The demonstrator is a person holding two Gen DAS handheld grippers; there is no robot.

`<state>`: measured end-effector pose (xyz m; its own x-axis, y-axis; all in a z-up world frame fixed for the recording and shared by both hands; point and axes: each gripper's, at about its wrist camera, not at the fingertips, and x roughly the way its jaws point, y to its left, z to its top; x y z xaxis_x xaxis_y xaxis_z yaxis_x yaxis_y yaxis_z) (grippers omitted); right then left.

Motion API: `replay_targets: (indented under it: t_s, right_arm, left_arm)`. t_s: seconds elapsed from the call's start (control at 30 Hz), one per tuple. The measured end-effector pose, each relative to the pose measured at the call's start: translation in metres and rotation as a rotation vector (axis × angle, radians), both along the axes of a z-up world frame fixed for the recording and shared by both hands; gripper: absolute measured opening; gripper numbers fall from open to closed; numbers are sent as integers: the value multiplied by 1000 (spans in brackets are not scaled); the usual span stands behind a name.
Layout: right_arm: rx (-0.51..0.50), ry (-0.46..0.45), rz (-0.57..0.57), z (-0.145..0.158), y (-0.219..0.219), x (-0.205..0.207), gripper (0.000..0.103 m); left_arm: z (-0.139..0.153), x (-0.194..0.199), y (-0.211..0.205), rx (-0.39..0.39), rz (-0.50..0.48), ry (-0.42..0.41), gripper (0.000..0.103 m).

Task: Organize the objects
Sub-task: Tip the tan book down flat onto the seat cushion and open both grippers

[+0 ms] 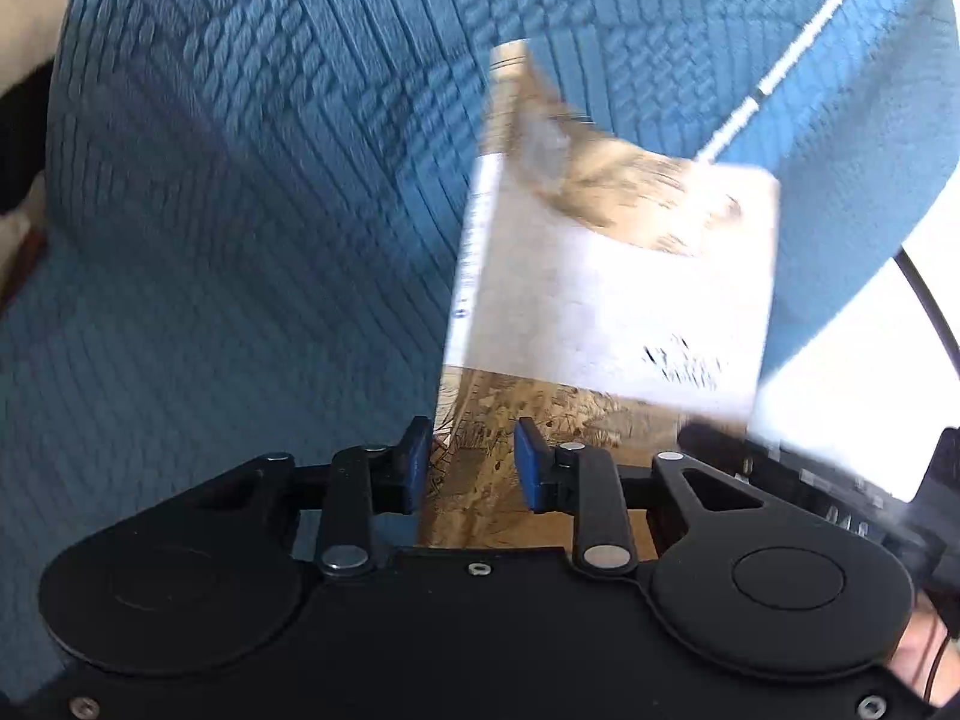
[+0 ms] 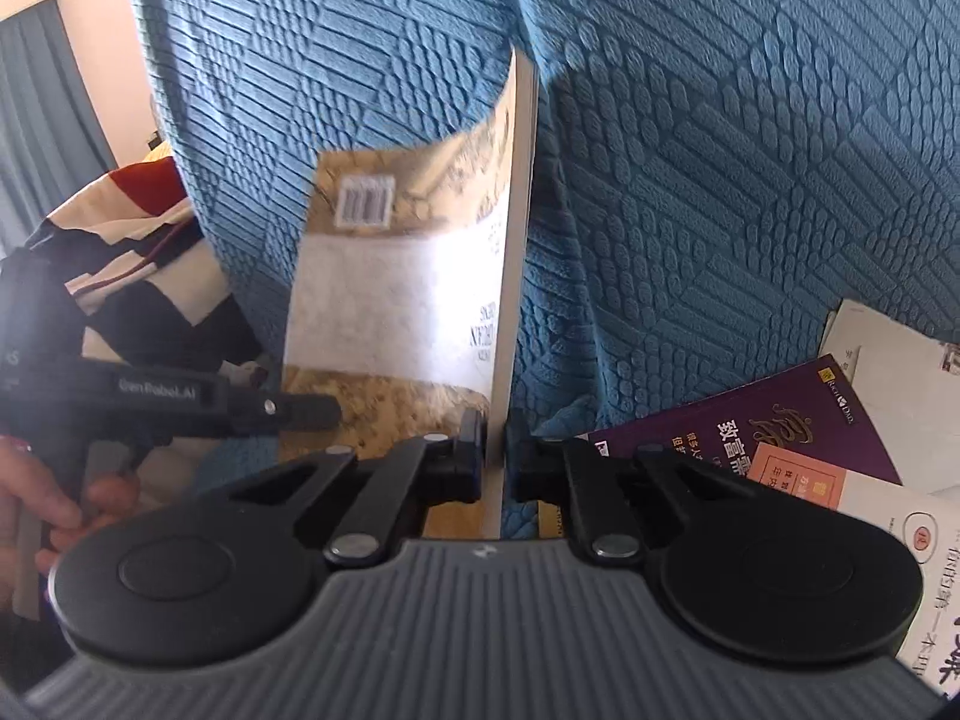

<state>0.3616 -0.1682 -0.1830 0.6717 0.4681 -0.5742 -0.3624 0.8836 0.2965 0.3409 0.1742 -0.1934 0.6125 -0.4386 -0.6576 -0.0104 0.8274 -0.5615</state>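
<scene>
A paperback book (image 2: 396, 300) with a tan and white cover and a barcode stands on edge, raised off the blue textured sofa cover (image 2: 720, 150). My right gripper (image 2: 495, 457) is shut on the book's lower page edge, one pad on each side. My left gripper (image 1: 474, 462) has the same book (image 1: 612, 300), blurred here, with its lower corner between the blue pads (image 1: 420, 462); a gap shows and I cannot tell whether they press. In the right wrist view the left gripper's finger (image 2: 300, 411) lies against the cover's lower left.
A purple book (image 2: 750, 420) and white books (image 2: 900, 348) lie overlapped on the sofa at the right. Striped fabric (image 2: 120, 228) sits at the left. A person's hand (image 2: 36, 498) holds the left gripper's handle. A black cable (image 1: 927, 306) runs past at right.
</scene>
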Motion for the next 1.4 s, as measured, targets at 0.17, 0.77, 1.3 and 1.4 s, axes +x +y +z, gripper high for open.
replay_targets:
  t_s: [0.17, 0.77, 1.3, 1.4]
  right_arm:
    - [-22, -24, 17, 16, 11, -9, 11]
    - [53, 38, 50, 22, 4, -69, 12]
    - [-74, 133, 120, -41, 43, -83, 15]
    - [-78, 149, 123, -47, 45, -82, 15]
  left_arm:
    - [-13, -25, -13, -68, -11, 36, 22]
    - [9, -114, -6, -160, 67, 60, 23]
    - [-38, -116, 2, -24, 139, 296, 26]
    - [-45, -117, 1, -10, 153, 328, 26]
